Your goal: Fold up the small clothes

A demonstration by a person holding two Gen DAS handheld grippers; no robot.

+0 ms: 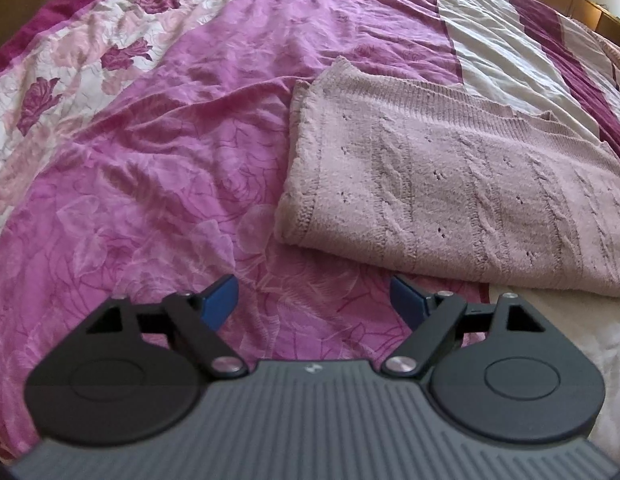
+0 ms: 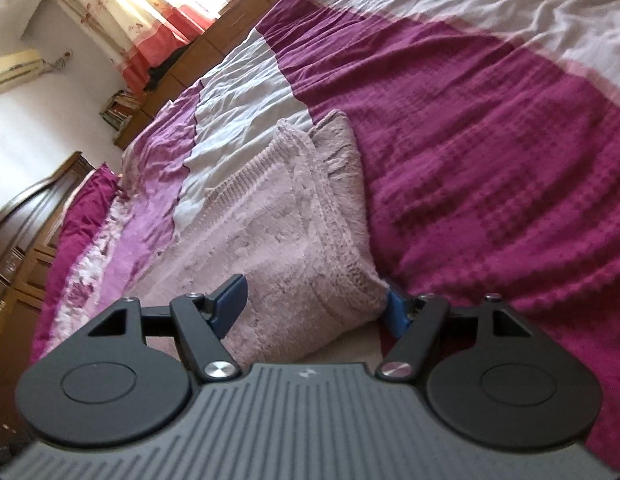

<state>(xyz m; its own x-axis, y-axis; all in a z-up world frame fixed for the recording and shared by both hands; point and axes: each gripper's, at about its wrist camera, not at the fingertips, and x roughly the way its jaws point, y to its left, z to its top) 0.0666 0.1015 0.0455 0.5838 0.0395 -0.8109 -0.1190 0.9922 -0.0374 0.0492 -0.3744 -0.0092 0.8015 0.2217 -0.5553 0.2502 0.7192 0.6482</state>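
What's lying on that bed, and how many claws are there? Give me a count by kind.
Pink knitted garment: 1
Patterned bedspread: 1
Claws: 2, left claw and right claw, both open
Total: 4

Left claw (image 1: pixel 314 304) and right claw (image 2: pixel 316 306) both gape, tilted downward.

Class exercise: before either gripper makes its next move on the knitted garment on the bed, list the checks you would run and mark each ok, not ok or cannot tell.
1. Left gripper open, nothing between jaws: ok.
2. Right gripper open: ok.
3. Pink knitted sweater lies folded on the bedspread: ok.
4. Sweater corner sits between the right jaws, unclamped: ok.
5. Fold edges aligned: cannot tell.
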